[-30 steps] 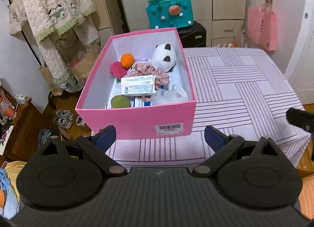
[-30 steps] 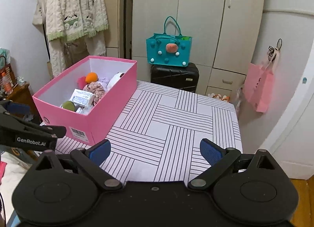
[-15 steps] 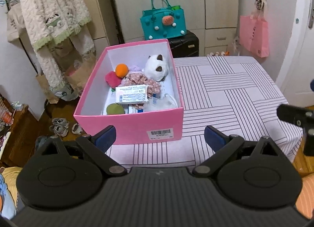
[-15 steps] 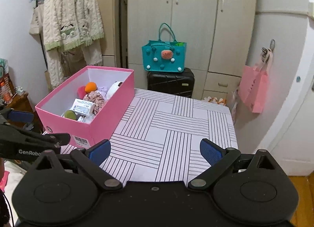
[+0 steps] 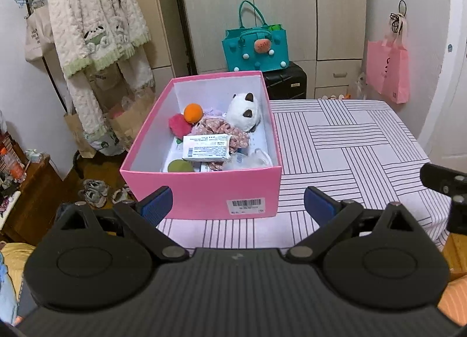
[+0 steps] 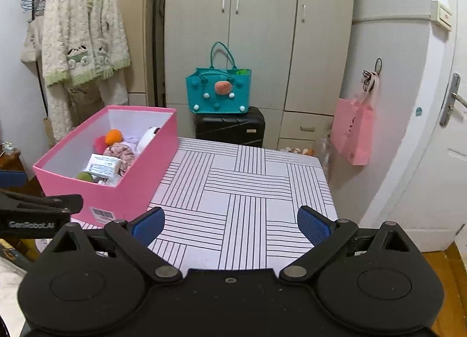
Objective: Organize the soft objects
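Observation:
A pink box [image 5: 204, 194] [image 6: 131, 188] stands at the left end of the striped table [image 5: 350, 144] [image 6: 248, 185]. Inside lie a white panda plush [image 5: 243, 111] [image 6: 149, 135], an orange ball [image 5: 193, 111] [image 6: 113, 136], a red plush [image 5: 178, 124], a floral cloth [image 5: 224, 132] [image 6: 121, 152], a white packet [image 5: 207, 147] [image 6: 103, 165] and a green ball [image 5: 179, 166] [image 6: 84, 176]. My left gripper [image 5: 237, 205] hangs open and empty just before the box's near wall. My right gripper [image 6: 230, 224] is open and empty over the table's near edge.
A teal bag [image 5: 255, 45] [image 6: 219, 92] sits on a black suitcase [image 5: 287, 84] [image 6: 230, 127] behind the table. A pink bag [image 5: 386, 71] [image 6: 354, 129] hangs at right, a fluffy robe [image 5: 96, 30] [image 6: 81, 45] at left. Shoes [image 5: 96, 191] lie on the floor.
Both grippers have drawn back and upward from the table, so the box looks smaller and farther. Both stay open and empty.

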### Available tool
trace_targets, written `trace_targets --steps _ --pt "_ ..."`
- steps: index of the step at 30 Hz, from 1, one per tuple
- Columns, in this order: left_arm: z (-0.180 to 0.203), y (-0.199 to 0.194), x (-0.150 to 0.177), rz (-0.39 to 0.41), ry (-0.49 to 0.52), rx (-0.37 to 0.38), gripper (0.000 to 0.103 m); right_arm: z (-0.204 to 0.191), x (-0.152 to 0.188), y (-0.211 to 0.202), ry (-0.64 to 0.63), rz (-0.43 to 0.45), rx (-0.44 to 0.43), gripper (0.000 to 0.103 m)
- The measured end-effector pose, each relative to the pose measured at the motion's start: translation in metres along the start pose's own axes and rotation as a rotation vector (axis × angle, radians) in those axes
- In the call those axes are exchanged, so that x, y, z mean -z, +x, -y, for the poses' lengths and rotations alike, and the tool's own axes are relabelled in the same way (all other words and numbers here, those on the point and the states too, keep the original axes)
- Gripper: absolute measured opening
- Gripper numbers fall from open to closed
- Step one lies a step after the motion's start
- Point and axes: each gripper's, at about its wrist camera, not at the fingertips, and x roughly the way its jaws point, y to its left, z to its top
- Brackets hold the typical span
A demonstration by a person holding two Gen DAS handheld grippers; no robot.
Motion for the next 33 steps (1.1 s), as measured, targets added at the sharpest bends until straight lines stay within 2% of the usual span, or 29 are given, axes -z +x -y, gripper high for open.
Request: trace_targets --steps 8,11,18,22,33 --pt "-0.001 0.004 0.003 0.000 -0.012 0.001 0.098 -0.002 0.004 0.000 -0.006 0.012 0.027 0.099" --pt "0.000 0.005 0.005 0.035 -0.022 -0.042 0.098 -0.002 0.005 0.003 -0.004 0.022 0.039 0.099" --pt "0.000 0.014 0.004 0.020 -0.014 -0.019 0.098 -0.002 0.003 0.009 -0.006 0.021 0.063 0.099" --pt "0.002 0.018 0.004 0.017 0.007 -0.031 0.098 -0.001 0.004 0.011 -0.009 0.016 0.076 0.099" --pt "0.006 0.016 0.007 0.031 0.030 -0.022 0.098 0.002 0.004 0.011 0.020 0.008 0.057 0.099"
